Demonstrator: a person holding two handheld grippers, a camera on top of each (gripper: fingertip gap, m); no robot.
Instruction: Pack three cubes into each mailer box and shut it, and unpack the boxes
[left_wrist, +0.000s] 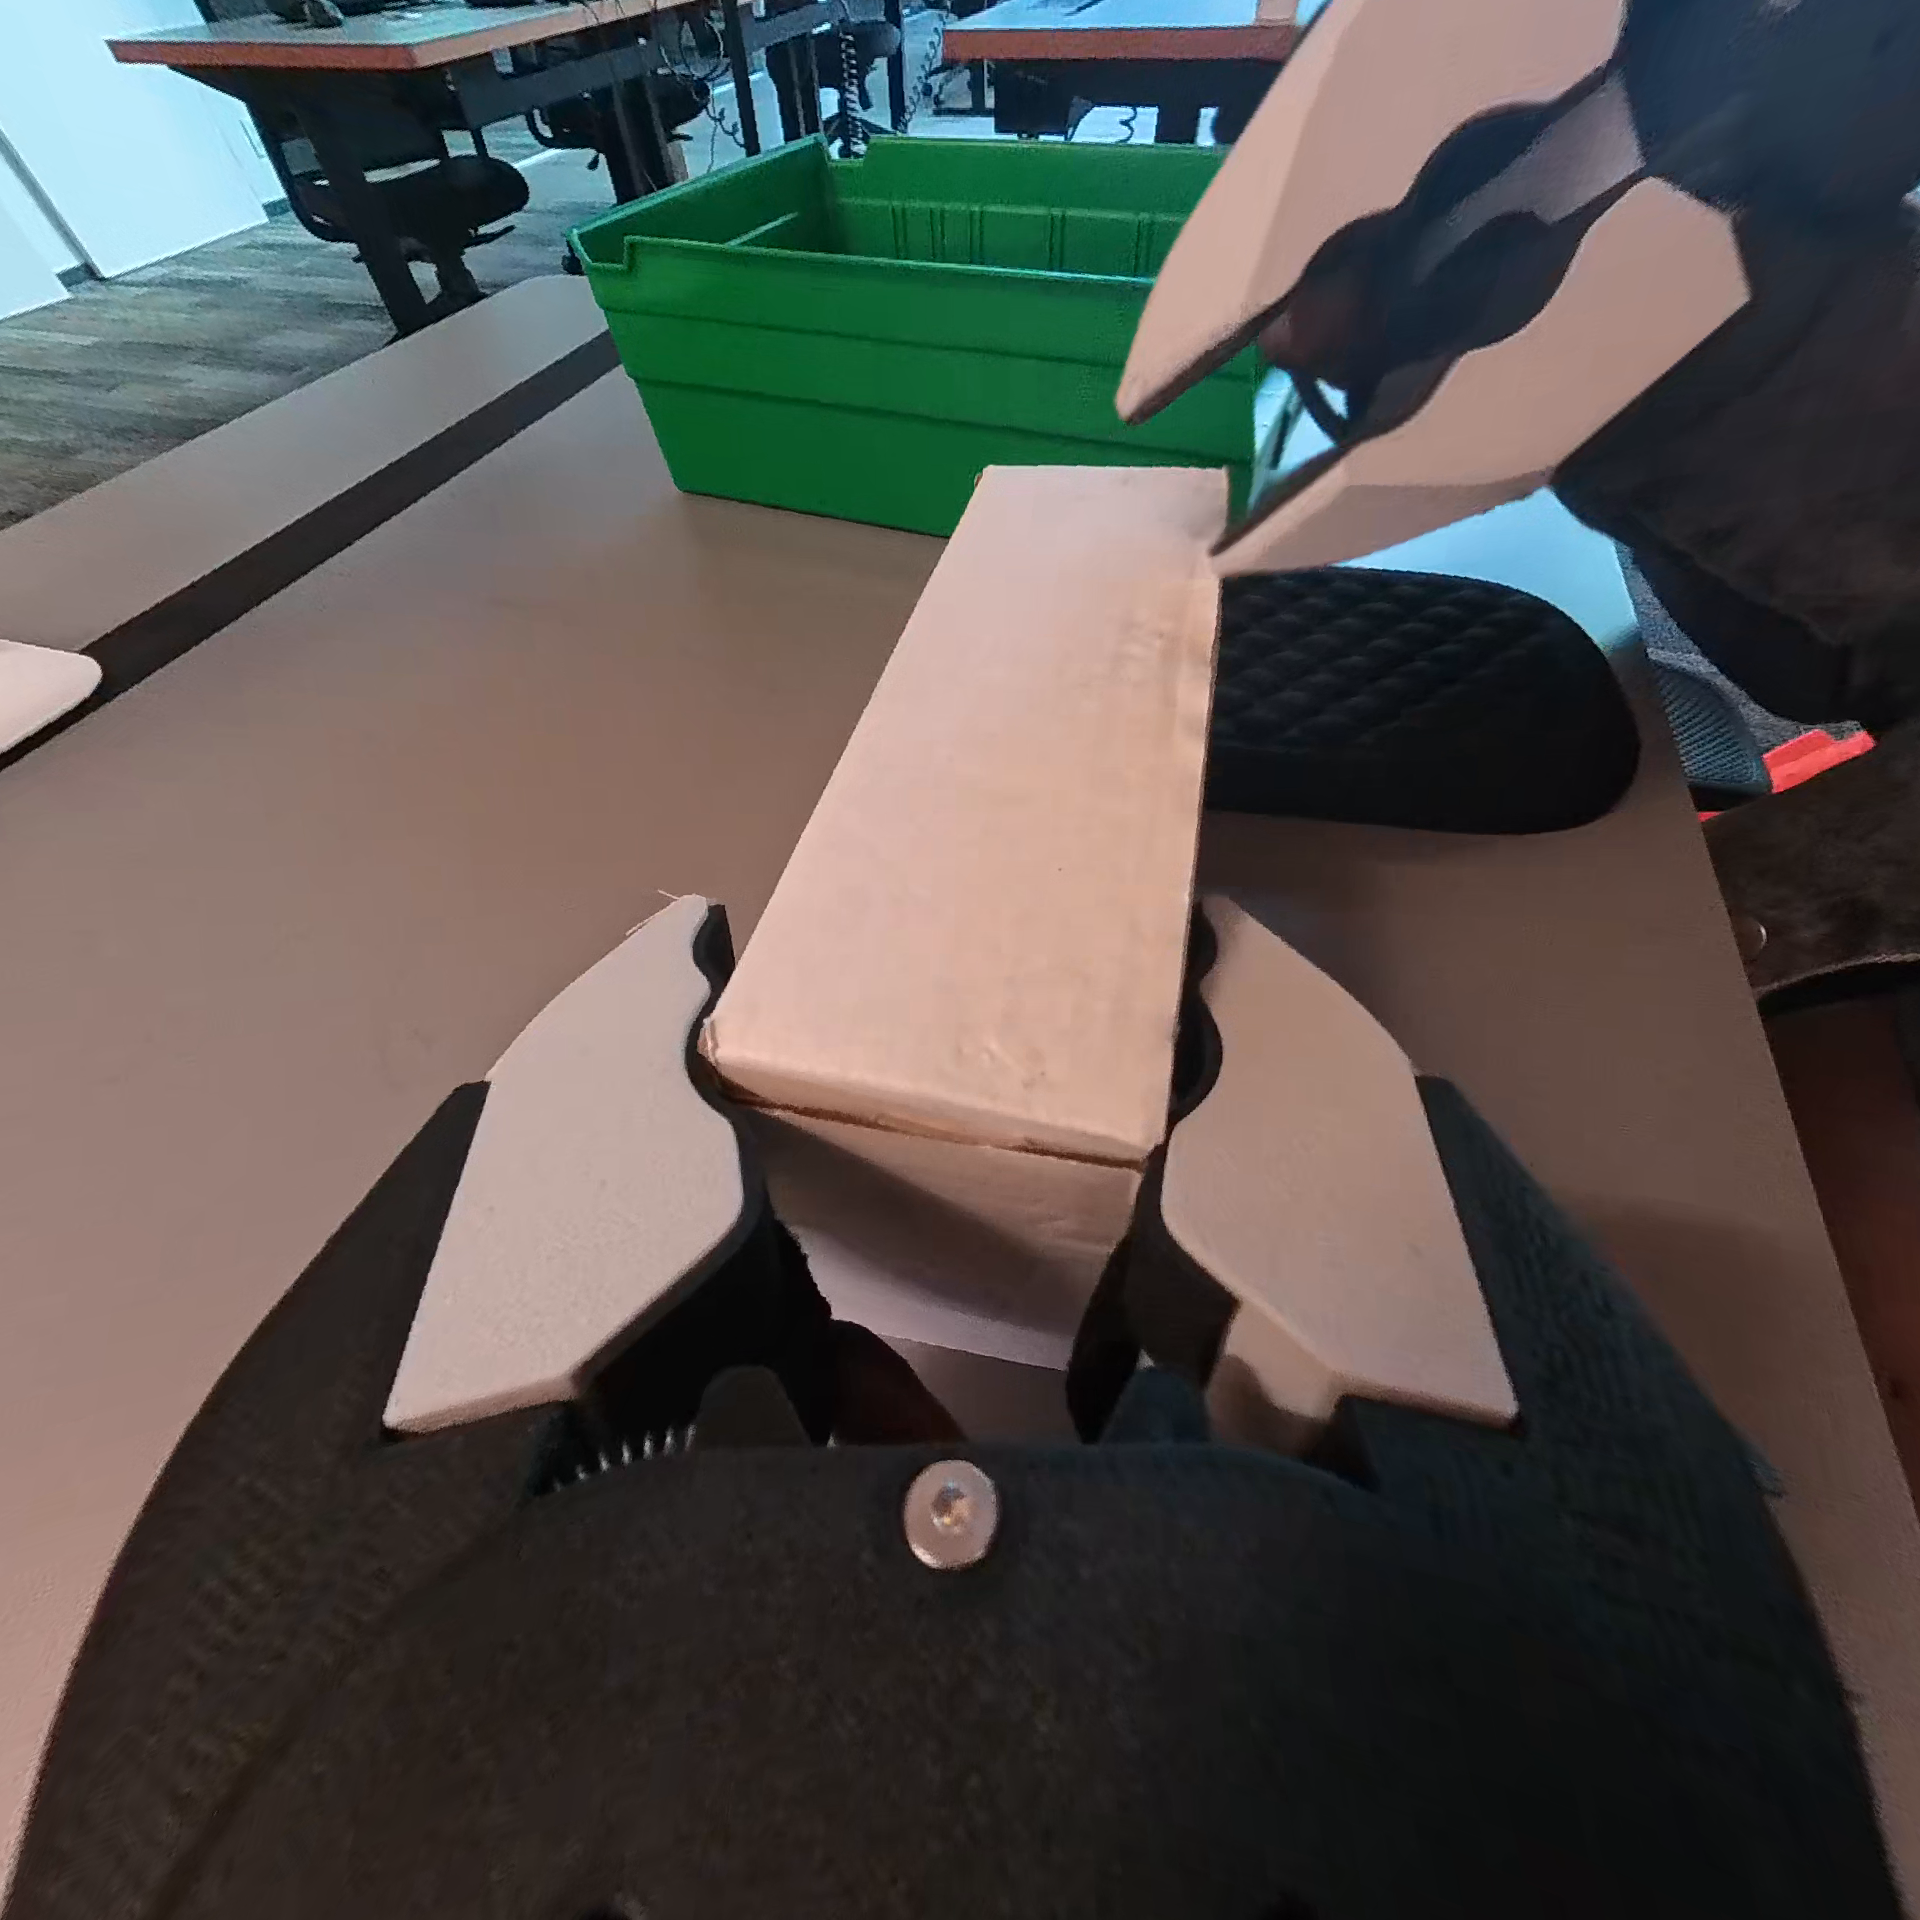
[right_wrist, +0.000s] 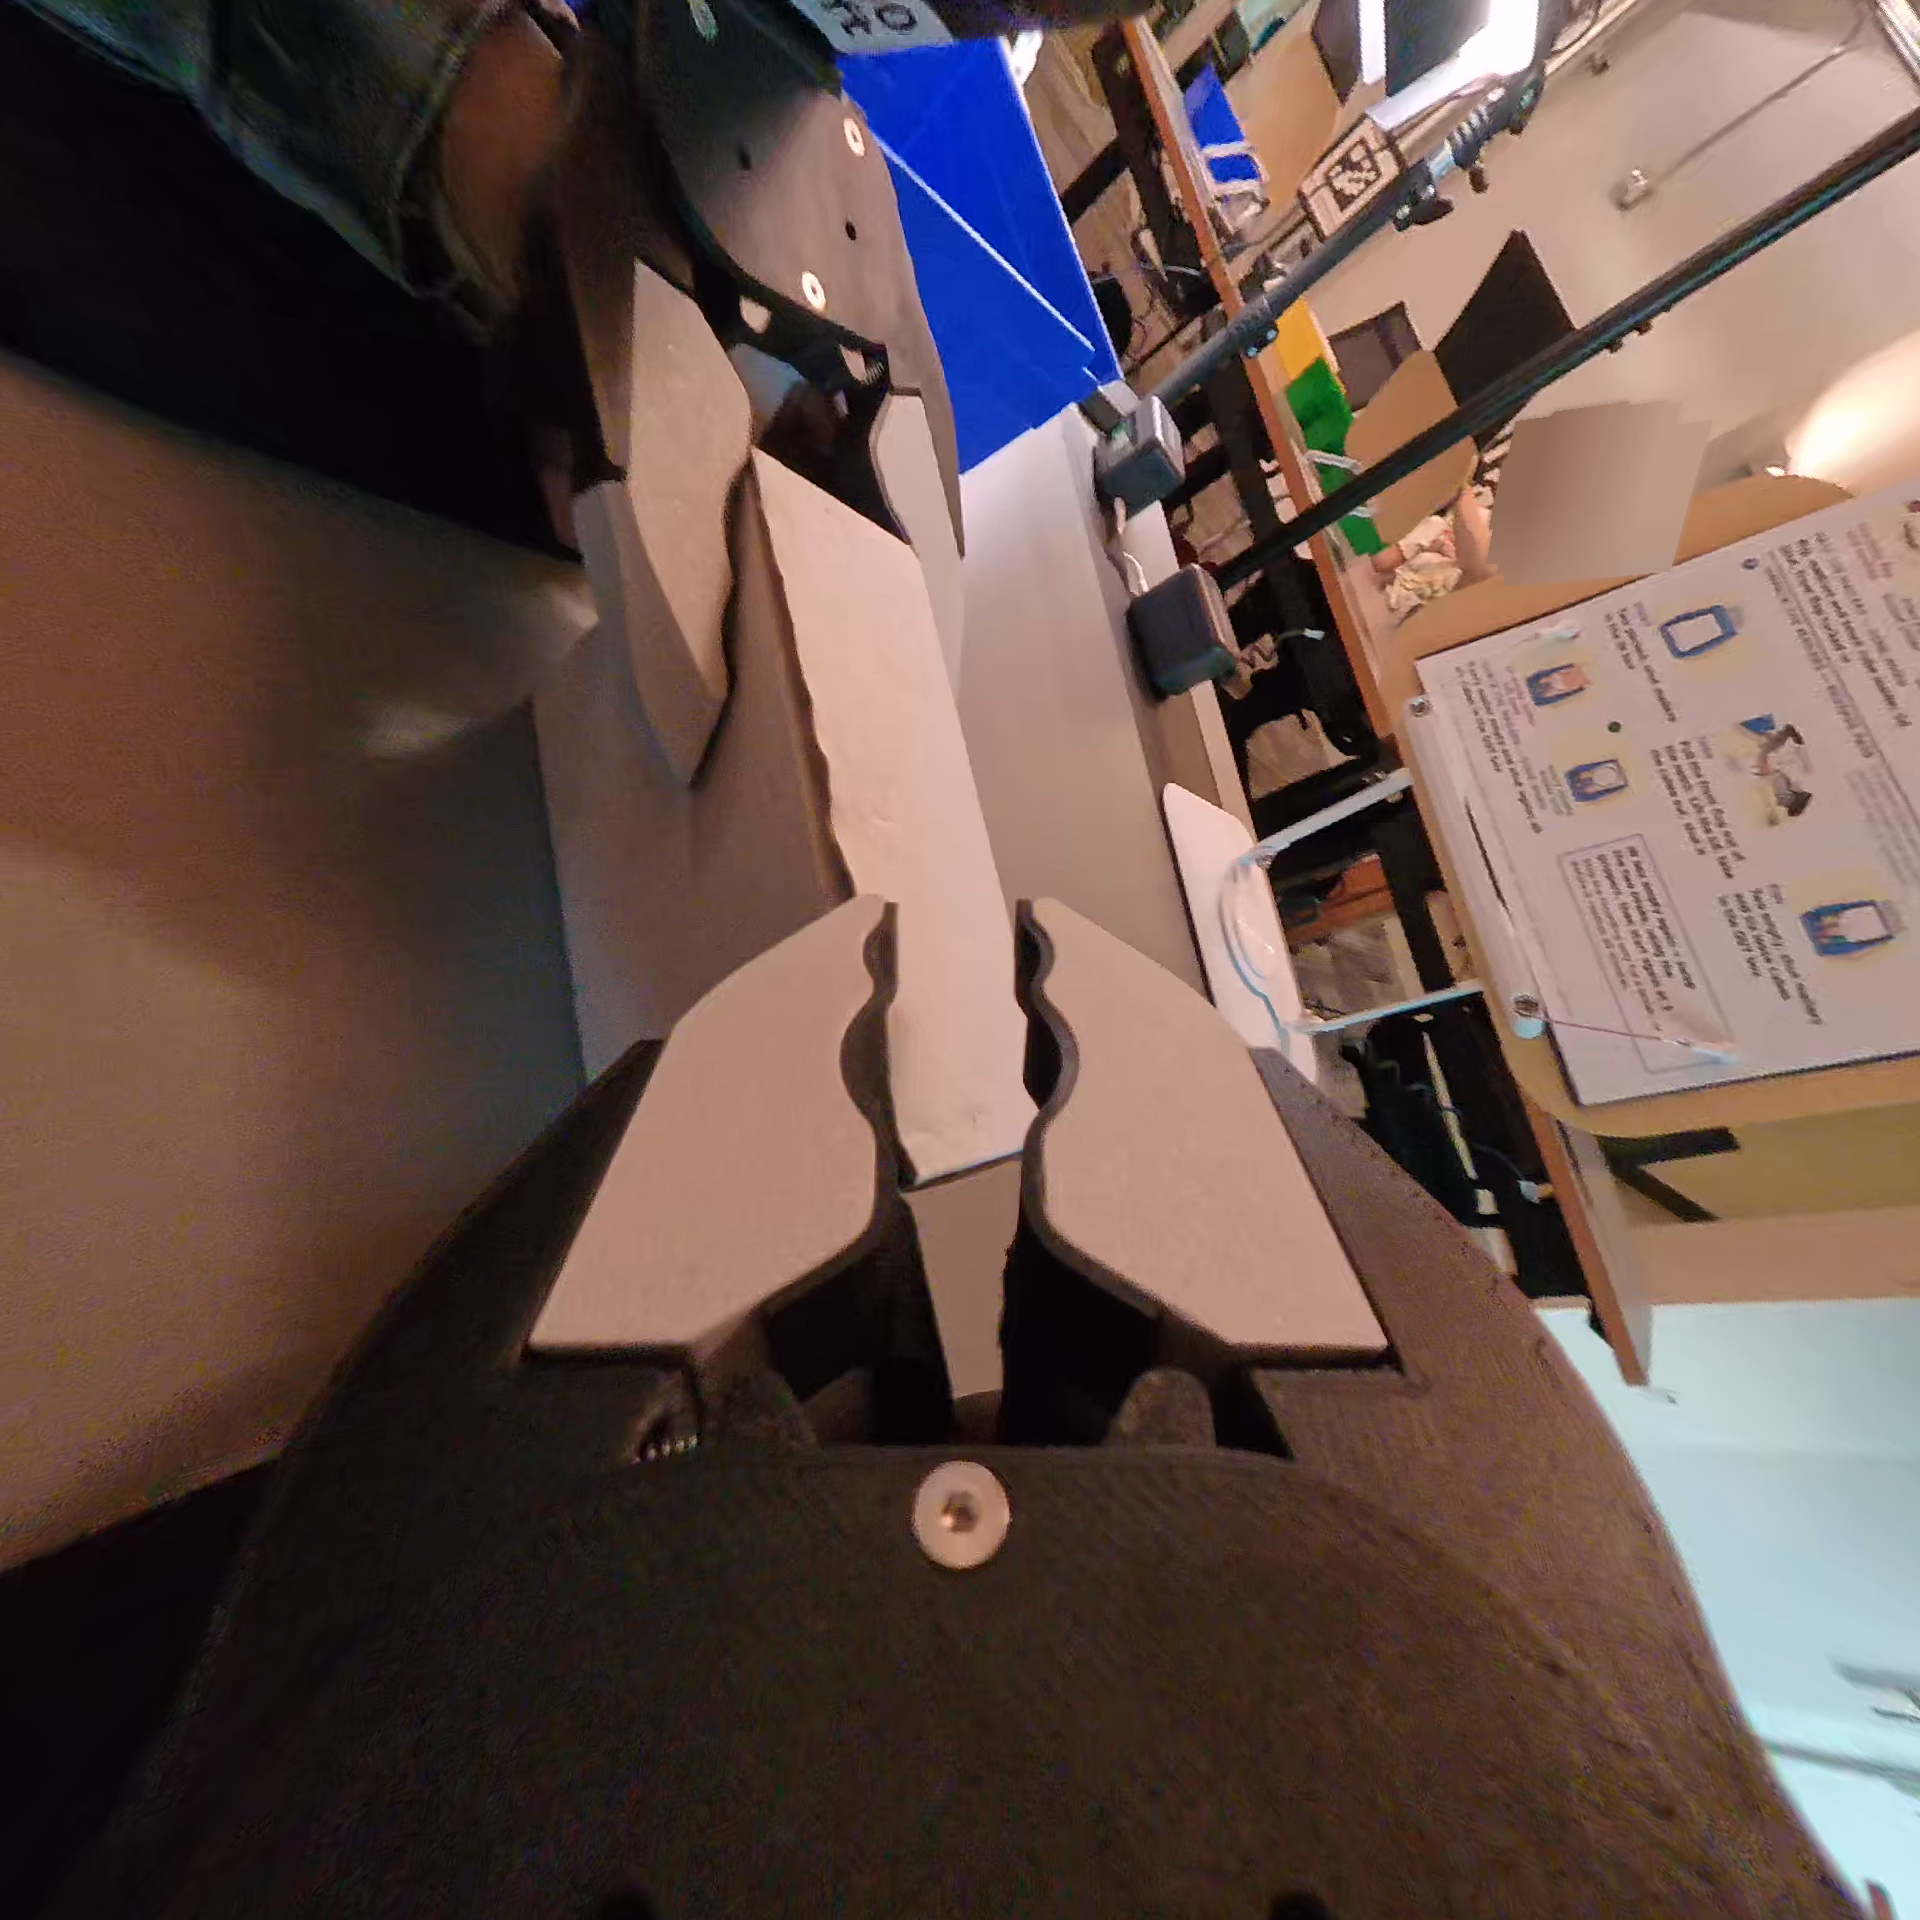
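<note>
Over the table, we clamp the shut box in the left gripper while the right gripper, jaws narrowed, pinches its far lid edge, which we judge needs lifting next to unpack.

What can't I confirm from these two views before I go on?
- Cubes in the mailer box: neither view shows any, the closed cardboard hides the inside.
- Green bin contents: left wrist view, its front wall hides the floor.
- Box's far end: left wrist view, the right gripper covers it.
- Box's underside: left wrist view, the left gripper blocks it.
</note>
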